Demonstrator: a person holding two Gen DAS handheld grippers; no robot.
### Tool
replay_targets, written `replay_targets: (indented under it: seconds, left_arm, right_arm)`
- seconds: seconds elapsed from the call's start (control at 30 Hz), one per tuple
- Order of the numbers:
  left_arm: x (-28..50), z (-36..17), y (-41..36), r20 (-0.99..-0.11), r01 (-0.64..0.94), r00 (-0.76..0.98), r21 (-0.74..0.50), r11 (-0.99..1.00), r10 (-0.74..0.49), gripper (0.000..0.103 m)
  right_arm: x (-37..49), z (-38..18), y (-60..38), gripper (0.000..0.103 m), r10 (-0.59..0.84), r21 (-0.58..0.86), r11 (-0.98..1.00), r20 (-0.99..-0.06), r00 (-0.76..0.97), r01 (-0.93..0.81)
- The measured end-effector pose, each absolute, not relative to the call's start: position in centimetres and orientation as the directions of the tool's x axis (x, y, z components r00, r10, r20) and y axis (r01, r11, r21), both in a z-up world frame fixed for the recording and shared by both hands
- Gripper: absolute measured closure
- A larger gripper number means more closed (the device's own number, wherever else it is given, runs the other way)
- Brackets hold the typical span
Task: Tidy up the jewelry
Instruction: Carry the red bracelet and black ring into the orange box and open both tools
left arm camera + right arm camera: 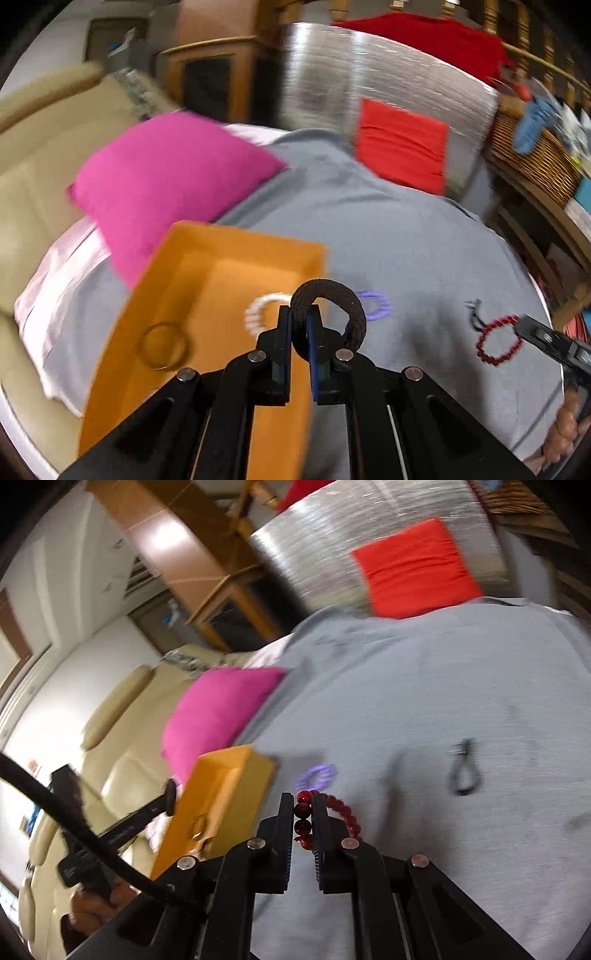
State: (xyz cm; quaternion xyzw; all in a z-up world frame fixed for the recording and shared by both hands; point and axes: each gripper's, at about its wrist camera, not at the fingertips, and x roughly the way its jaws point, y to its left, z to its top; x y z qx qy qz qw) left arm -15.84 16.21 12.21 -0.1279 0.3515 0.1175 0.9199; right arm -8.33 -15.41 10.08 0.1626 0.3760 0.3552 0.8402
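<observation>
Left claw [300, 314] clamps a dark brown fabric hair tie [330, 314] above the orange cardboard tray [155, 291], lower centre. Tray holds a white bead bracelet [258, 314] and clear bangle [164, 345]. Right claw [303, 805] pinches a red bead bracelet [341, 810]. Purple coil tie [317, 777] and black cord [465, 770] remain on the grey bedspread [443, 686].

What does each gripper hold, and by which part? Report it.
Left gripper pinches the dark band by its near side of the loop. Right gripper pinches the red bead bracelet across a few beads on its near side.

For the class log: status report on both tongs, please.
Left tongs shut on dark band. Right tongs shut on red bracelet. Orange tray unobstructed.
</observation>
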Motion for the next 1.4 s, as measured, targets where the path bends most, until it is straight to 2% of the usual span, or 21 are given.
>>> replay_targets:
  seconds: [0.2, 0.47, 0.63, 0.87, 1.07, 1.1, 1.23, 1.4]
  left_arm:
    - [-16.4, 10.5, 21.4, -0.694, -0.394, 0.702, -0.189, 0.899, 0.161, 0.095]
    - [-15.2, 8.8, 24.9, -0.725, -0.374, 0.684, -0.252, 0.893, 0.082, 0.095]
    - [-13.1, 7.1, 26.2, -0.756, -0.359, 0.654, -0.283, 0.889, 0.023, 0.095]
    - [-10.2, 4.7, 27.3, -0.790, -0.375, 0.613, -0.295, 0.879, -0.004, 0.095]
    - [-9.1, 3.0, 27.3, -0.827, -0.387, 0.562, -0.275, 0.880, -0.012, 0.094]
    - [-9.0, 3.0, 27.3, -0.830, -0.391, 0.558, -0.273, 0.879, -0.010, 0.090]
    - [-9.4, 3.8, 27.5, -0.822, -0.412, 0.569, -0.265, 0.872, 0.019, 0.064]
    - [-10.0, 5.7, 27.1, -0.794, -0.403, 0.607, -0.260, 0.877, 0.044, 0.059]
  right_arm:
    - [-10.2, 11.0, -8.0, 0.092, 0.761, 0.525, 0.642, -0.527, 0.379, -0.559]
    - [-11.6, 11.5, 0.3, 0.092, 0.794, 0.532, 0.577, -0.543, 0.274, -0.619]
    - [-10.8, 10.0, 4.4, 0.092, 0.775, 0.530, 0.586, -0.587, 0.233, -0.613]
    - [-9.4, 6.8, 7.7, 0.092, 0.687, 0.465, 0.656, -0.695, 0.215, -0.595]
    - [-9.1, 5.1, 8.7, 0.092, 0.645, 0.435, 0.679, -0.739, 0.196, -0.592]
    - [-9.2, 4.8, 8.9, 0.090, 0.642, 0.441, 0.676, -0.746, 0.179, -0.590]
    - [-9.9, 4.7, 8.7, 0.089, 0.657, 0.473, 0.641, -0.745, 0.113, -0.604]
    - [-11.1, 5.7, 7.3, 0.089, 0.654, 0.436, 0.643, -0.741, 0.154, -0.630]
